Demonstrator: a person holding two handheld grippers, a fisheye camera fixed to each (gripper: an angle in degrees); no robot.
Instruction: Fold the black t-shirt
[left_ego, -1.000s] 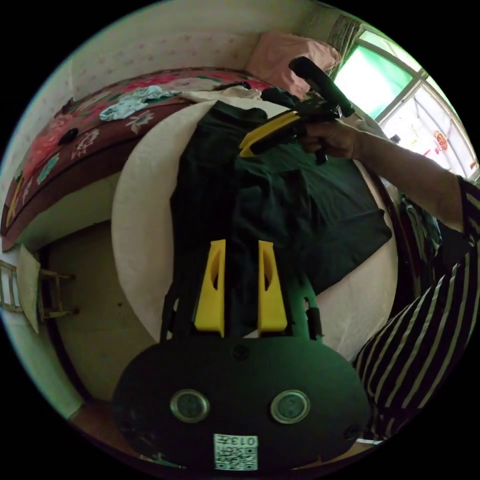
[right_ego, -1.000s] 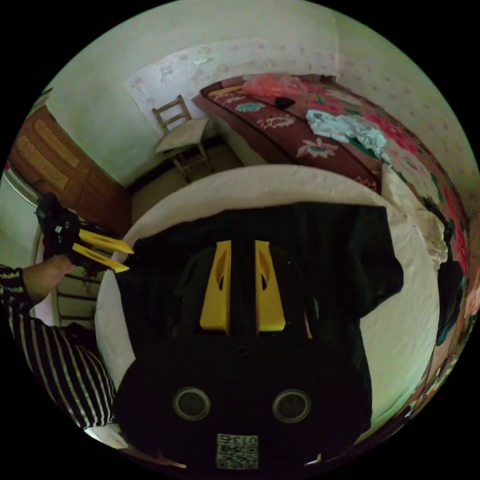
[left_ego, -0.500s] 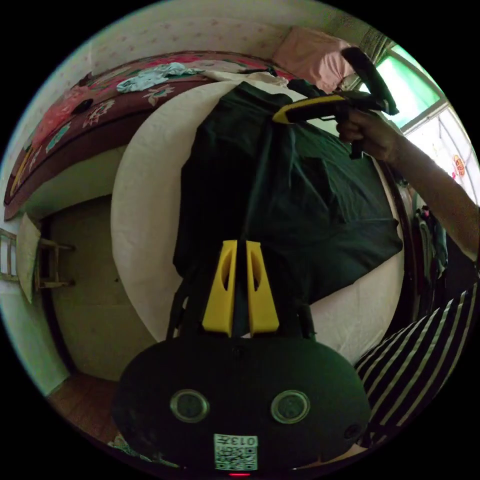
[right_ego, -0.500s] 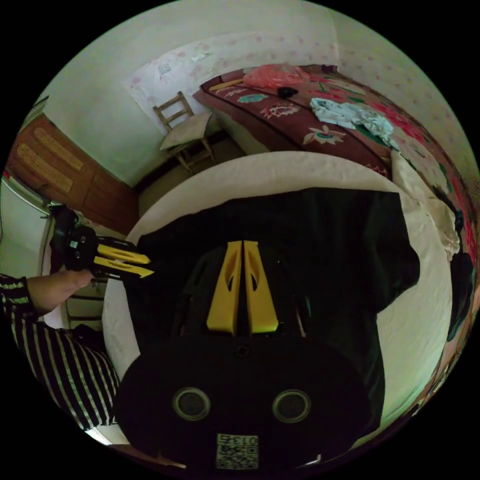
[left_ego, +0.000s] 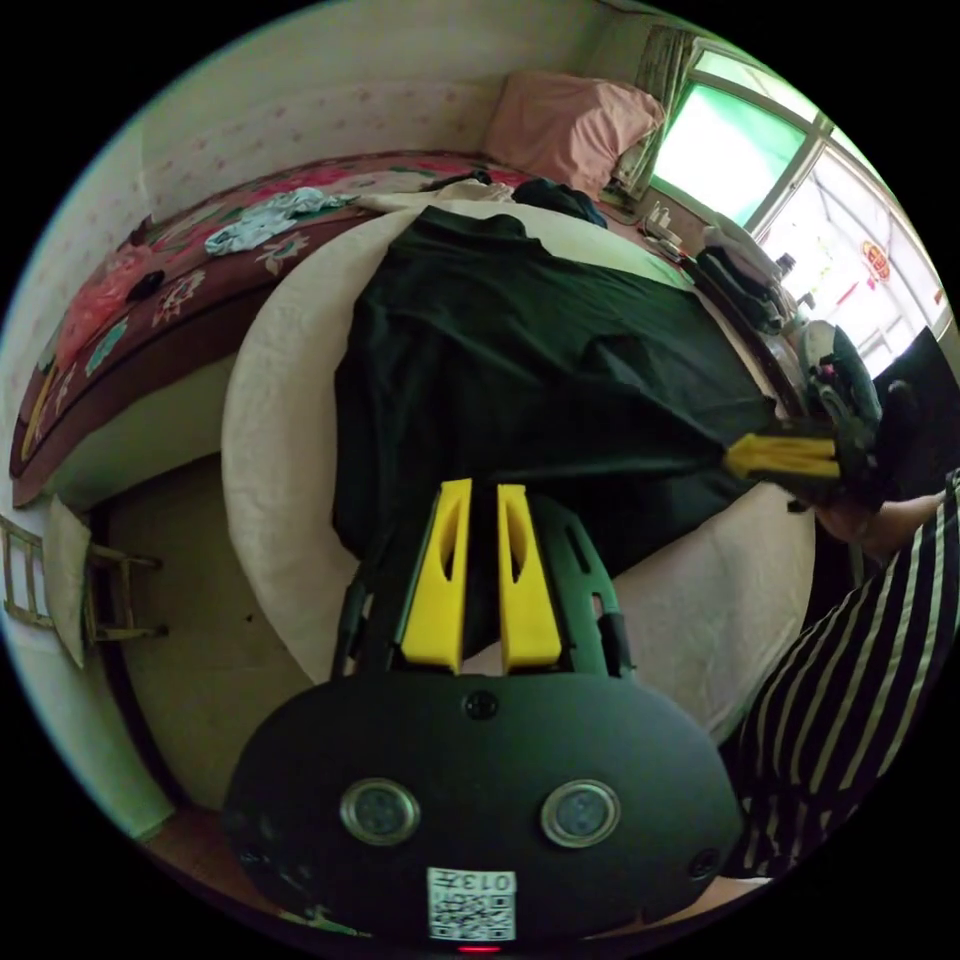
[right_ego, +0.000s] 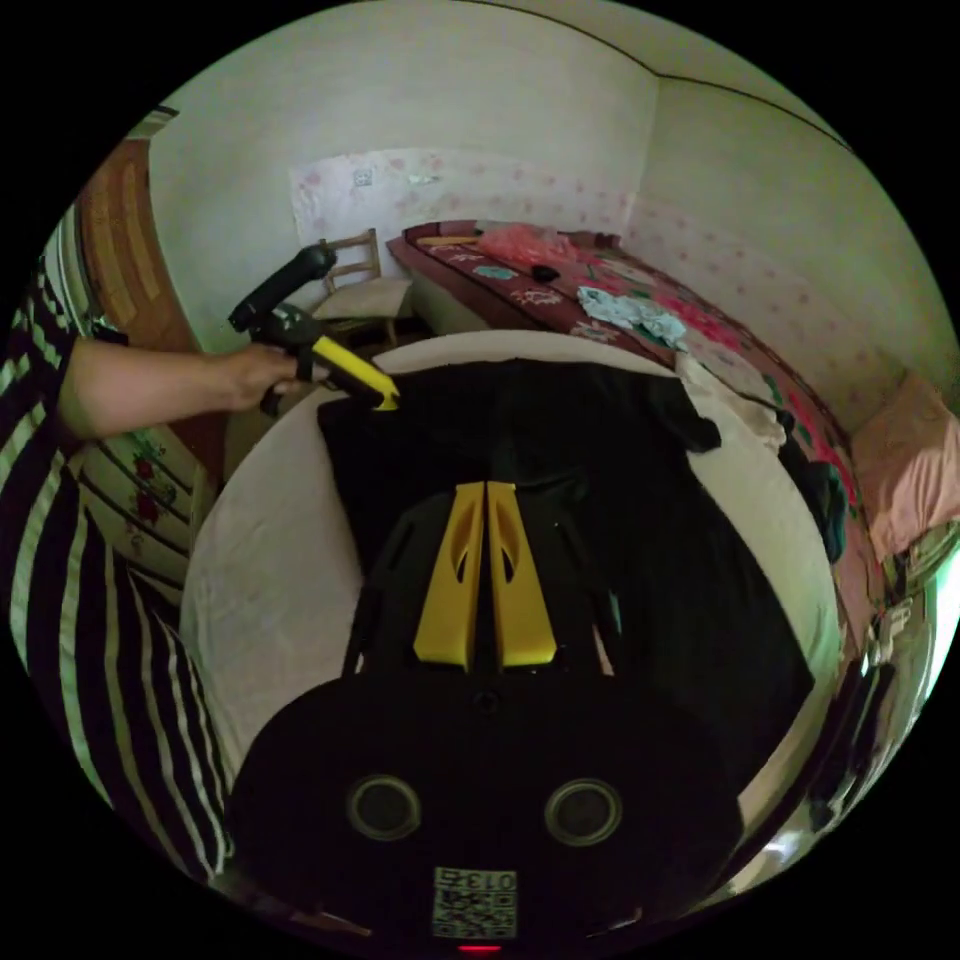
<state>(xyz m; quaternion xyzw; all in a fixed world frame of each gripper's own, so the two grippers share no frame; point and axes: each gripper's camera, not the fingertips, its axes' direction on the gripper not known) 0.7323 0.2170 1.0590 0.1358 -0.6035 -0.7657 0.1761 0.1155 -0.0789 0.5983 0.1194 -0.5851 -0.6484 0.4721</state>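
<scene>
The black t-shirt (left_ego: 530, 370) lies spread over a round white-covered table (left_ego: 270, 400). My left gripper (left_ego: 480, 487) is shut on the shirt's near edge, dark cloth showing between its yellow jaws. At the right rim of the left gripper view, my right gripper (left_ego: 735, 457) is held by a hand and pinches a stretched corner of the shirt. In the right gripper view my right gripper (right_ego: 487, 485) is shut on the black t-shirt (right_ego: 600, 450), and my left gripper (right_ego: 388, 400) grips the shirt's far left corner above the table (right_ego: 270, 560).
A bed with a floral cover (left_ego: 150, 300) stands behind the table, with pale blue clothes (left_ego: 260, 215) and a pink pillow (left_ego: 570, 115). Other garments (right_ego: 820, 490) lie at the table's far edge. A wooden chair (right_ego: 360, 290) stands by the wall. A striped sleeve (left_ego: 850, 680) is close by.
Both grippers went from open to shut on the shirt. The right gripper has swung from the shirt's far side down to the near right, drawing the cloth taut.
</scene>
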